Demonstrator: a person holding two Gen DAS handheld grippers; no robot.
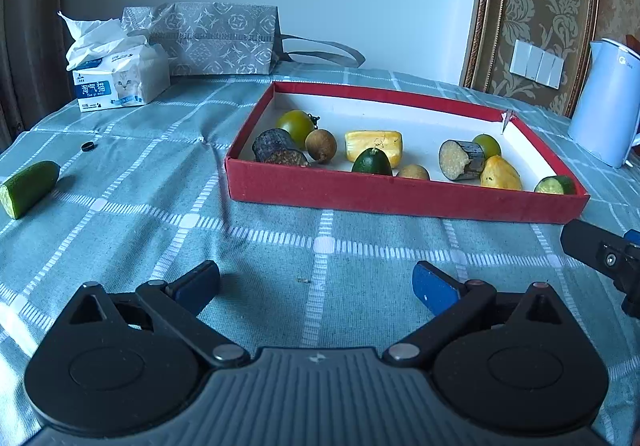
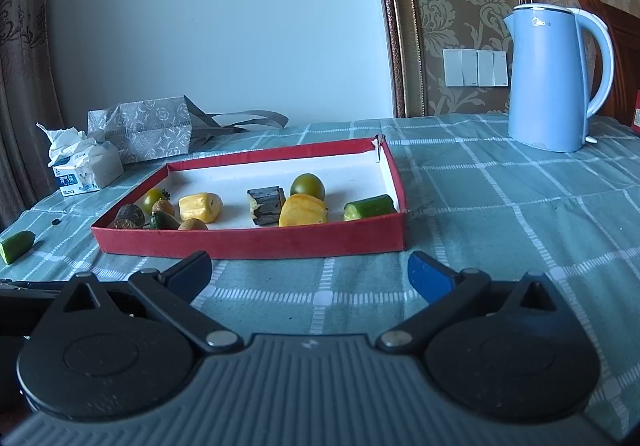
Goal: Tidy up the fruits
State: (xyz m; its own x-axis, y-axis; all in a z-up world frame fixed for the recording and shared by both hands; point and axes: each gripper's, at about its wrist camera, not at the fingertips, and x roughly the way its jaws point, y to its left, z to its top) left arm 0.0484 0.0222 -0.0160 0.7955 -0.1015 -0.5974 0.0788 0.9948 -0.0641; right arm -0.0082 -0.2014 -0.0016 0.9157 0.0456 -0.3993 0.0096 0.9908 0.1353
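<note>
One cucumber piece (image 1: pixel 28 187) lies alone on the worktop (image 1: pixel 320 246), well apart from the red box (image 1: pixel 400 201) that holds the other fruits. Both the left tongs (image 1: pixel 316 286) and right tongs (image 2: pixel 310 272) gape wide and hold nothing. The cucumber looks smooth and rounded, perhaps slippery; an off-centre pinch could squirt it off the near edge.

I see a table under teal checked cloth (image 1: pixel 320 246) bearing a red cardboard tray (image 1: pixel 400 197) centre, cut cucumber piece (image 1: pixel 28 187) far left, tissue pack (image 1: pixel 120 81) upper left, blue kettle (image 2: pixel 556 77) upper right
</note>
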